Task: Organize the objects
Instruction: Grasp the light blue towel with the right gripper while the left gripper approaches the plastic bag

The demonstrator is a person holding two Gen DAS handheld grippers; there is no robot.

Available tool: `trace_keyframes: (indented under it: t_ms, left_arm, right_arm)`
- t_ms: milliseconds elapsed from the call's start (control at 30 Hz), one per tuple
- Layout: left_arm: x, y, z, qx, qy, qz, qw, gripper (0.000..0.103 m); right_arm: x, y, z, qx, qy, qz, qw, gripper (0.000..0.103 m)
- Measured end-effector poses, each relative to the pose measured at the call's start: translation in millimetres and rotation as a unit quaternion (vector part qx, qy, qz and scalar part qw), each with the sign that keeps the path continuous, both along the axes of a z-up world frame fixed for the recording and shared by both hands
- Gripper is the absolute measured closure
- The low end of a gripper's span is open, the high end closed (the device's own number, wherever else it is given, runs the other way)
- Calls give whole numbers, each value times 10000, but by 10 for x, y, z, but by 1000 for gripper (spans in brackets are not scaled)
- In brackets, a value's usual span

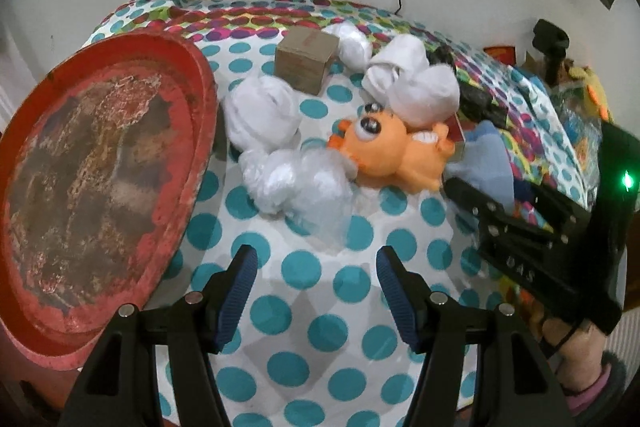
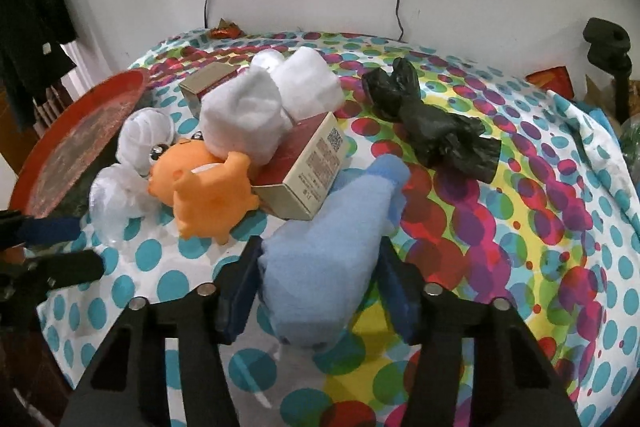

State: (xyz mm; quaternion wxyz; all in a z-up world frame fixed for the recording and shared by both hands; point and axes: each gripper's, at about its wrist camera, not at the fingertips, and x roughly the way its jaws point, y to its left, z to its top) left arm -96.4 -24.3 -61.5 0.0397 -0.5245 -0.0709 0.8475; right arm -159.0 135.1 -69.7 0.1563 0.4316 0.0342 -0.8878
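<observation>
Blue sock point(image 2: 324, 259) pinched in the right gripper point(image 2: 316, 291); left gripper point(image 1: 316, 291) spread, empty; next, presumably, carry it to the red tray point(image 1: 92, 163).

A white tablecloth point(image 1: 320, 291) is showing teal dots near the camera and overlapping pink, red, yellow and green dots farther back, and on it an orange toy point(image 1: 394, 151) is lying beside white rolled socks point(image 1: 416, 83) and a brown cardboard box point(image 1: 306, 61). A red tray point(image 1: 100, 163) is showing a worn, brownish centre at the left. A light blue sock point(image 2: 324, 259) is sitting between black gripper arms with dark blue pads point(image 2: 236, 303), near a crumpled black bag point(image 2: 436, 123) and a red-and-cream box point(image 2: 308, 167).
</observation>
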Motion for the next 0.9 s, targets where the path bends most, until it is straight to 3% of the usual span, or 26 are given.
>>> trace_keyframes:
  t_ms: [233, 633, 900]
  left_arm:
    - [-131, 84, 12, -296, 170, -131, 9993, 39]
    - [-403, 177, -215, -852, -91, -276, 9959, 39]
    - [-502, 102, -235, -663, -228, -229, 9973, 39]
  right_arm:
    - [93, 355, 153, -383, 81, -295, 9988, 62]
    - [96, 667, 142, -848, -77, -473, 9952, 62]
    - [4, 810, 218, -631, 79, -732, 9953, 62]
